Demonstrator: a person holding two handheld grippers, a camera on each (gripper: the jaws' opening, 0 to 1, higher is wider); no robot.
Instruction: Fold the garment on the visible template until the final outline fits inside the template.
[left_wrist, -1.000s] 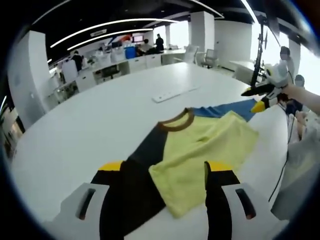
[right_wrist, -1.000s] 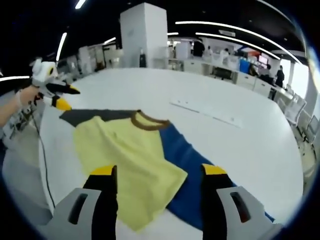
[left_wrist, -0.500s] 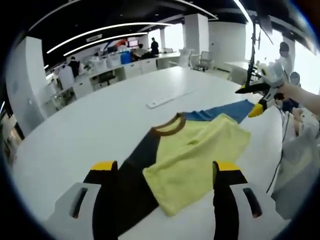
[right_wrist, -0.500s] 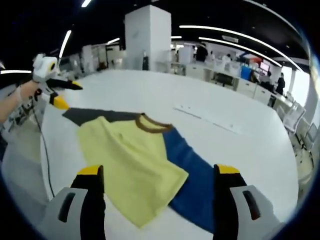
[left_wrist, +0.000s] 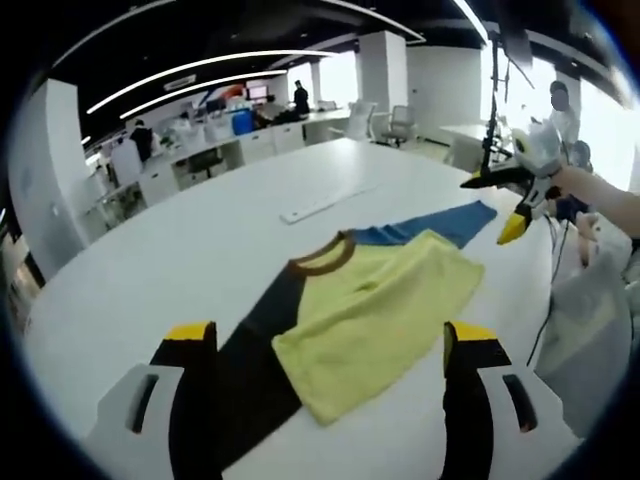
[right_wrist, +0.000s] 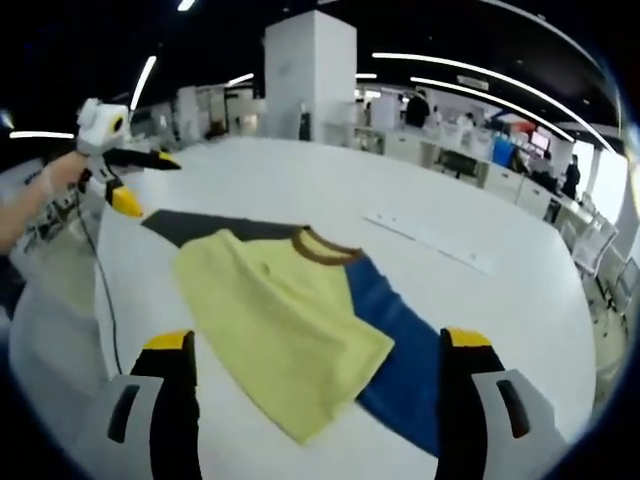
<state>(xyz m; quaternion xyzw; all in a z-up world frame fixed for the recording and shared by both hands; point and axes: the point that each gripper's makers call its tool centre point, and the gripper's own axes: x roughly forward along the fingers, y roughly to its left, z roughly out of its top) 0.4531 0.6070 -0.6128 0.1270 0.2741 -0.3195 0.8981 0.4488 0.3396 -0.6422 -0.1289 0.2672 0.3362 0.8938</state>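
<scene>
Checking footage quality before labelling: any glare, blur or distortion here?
Left gripper view: bright windows blow out behind the right hand-held gripper; fisheye bends the table edge. Right gripper view: garment sharp, ceiling strip lights curve, background soft.

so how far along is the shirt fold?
Done: the yellow shirt body lies flat on the white table, brown collar showing. In hand: nothing; left claw and right claw are open above it. Left: the dark sleeve and blue sleeve are unfolded. No template outline is discernible.
</scene>
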